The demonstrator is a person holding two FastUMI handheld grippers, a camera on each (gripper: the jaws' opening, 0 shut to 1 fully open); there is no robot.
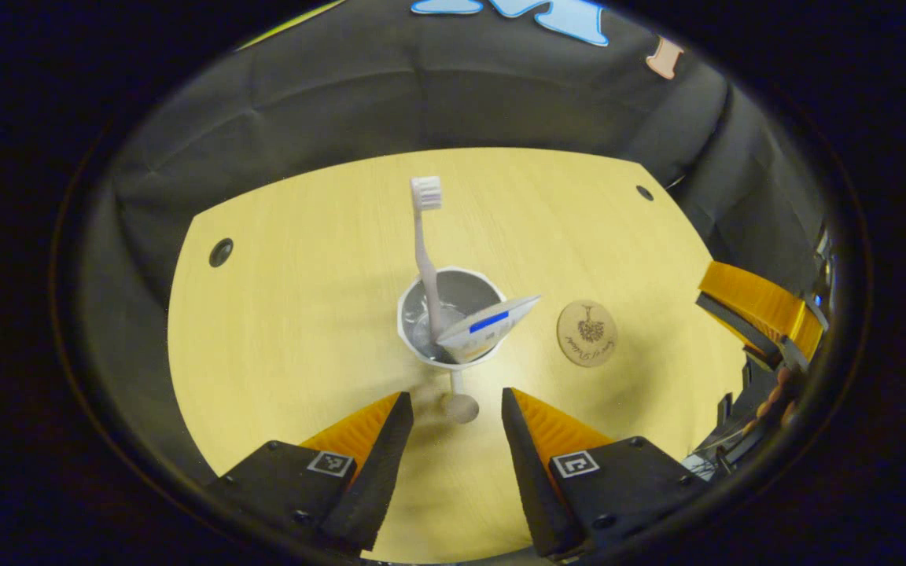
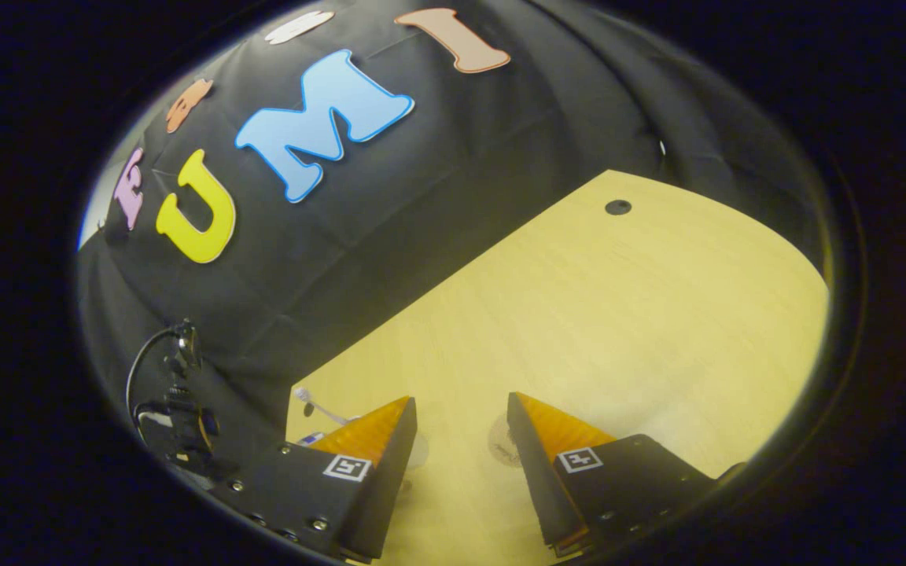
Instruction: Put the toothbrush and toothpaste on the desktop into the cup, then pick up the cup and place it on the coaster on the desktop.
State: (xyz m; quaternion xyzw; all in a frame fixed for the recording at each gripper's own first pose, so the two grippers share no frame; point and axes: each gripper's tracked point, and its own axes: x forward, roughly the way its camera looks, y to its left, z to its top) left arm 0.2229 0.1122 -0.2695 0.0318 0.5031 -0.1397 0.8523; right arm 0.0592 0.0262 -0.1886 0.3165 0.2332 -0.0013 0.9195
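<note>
**Cup loaded, coaster waiting: the lift is the step in hand**

A pale wooden desktop (image 1: 303, 314) spreads before the booth's black cloth wall (image 1: 421, 102), with the white cup (image 1: 453, 318) as its landmark near the middle. Seen in the left gripper view, the left gripper (image 1: 457, 417) hangs just short of the cup on the near side, its two fingers spread apart with nothing between them but bare wood and a small round peg-like thing (image 1: 462, 407) that shows below the cup's near edge; what it is cannot be told. Inside the cup, the toothpaste tube (image 1: 488, 326) leans over the rim toward the coaster, and the toothbrush (image 1: 424, 251) stands with its bristle head well above the rim on the far side. The round wooden coaster (image 1: 587, 332) lies flat just beside the cup, apart from it. Beyond the coaster, at the desk's edge, part of the other gripper shows. In the right gripper view, the right gripper (image 2: 461, 424) is also parted and empty over the desktop.

Judged from this layout, both items are in and the cup remains to be moved. A clean lift would mean closing on the cup's wall low and square, clear of the overhanging tube, keeping it upright so the tall brush does not tip it, and setting it centred on the coaster.
</note>
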